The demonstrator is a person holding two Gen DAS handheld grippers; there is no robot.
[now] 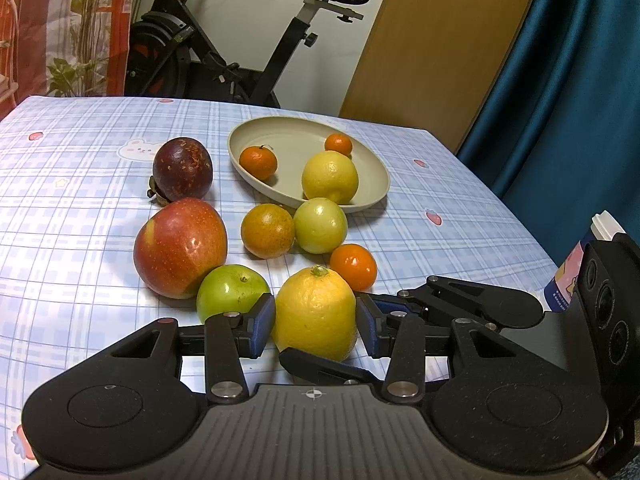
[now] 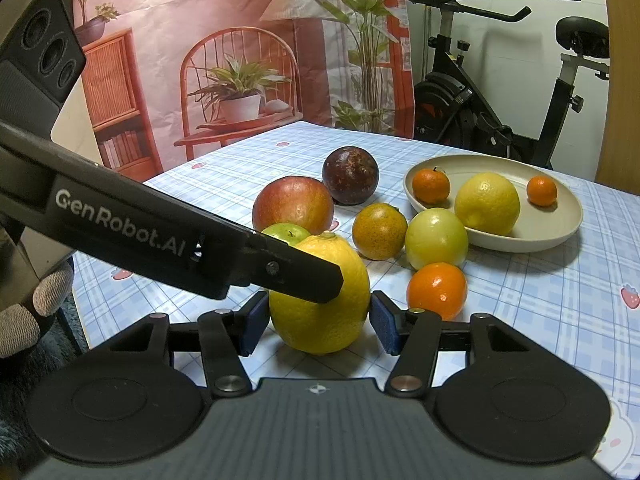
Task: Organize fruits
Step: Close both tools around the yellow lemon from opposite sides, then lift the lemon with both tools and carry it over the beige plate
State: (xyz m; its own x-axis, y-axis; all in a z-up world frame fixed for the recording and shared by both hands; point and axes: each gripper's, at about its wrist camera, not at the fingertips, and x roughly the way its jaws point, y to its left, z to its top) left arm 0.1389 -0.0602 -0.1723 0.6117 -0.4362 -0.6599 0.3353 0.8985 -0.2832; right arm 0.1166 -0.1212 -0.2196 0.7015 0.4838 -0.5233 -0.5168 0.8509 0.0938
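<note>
Warm indoor light falls from the upper left, throwing soft shadows rightward off the fruit; glare spots dot the apple [image 1: 180, 248]; fisheye bending curves sharp frame edges.

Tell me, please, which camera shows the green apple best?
The left wrist view: the green apple shows almost whole beside the red apple. In the right wrist view only its top shows behind the lemon.

Exercise bike [image 1: 224, 52], blue curtain [image 1: 560, 100], printed backdrop [image 2: 224, 60]
</note>
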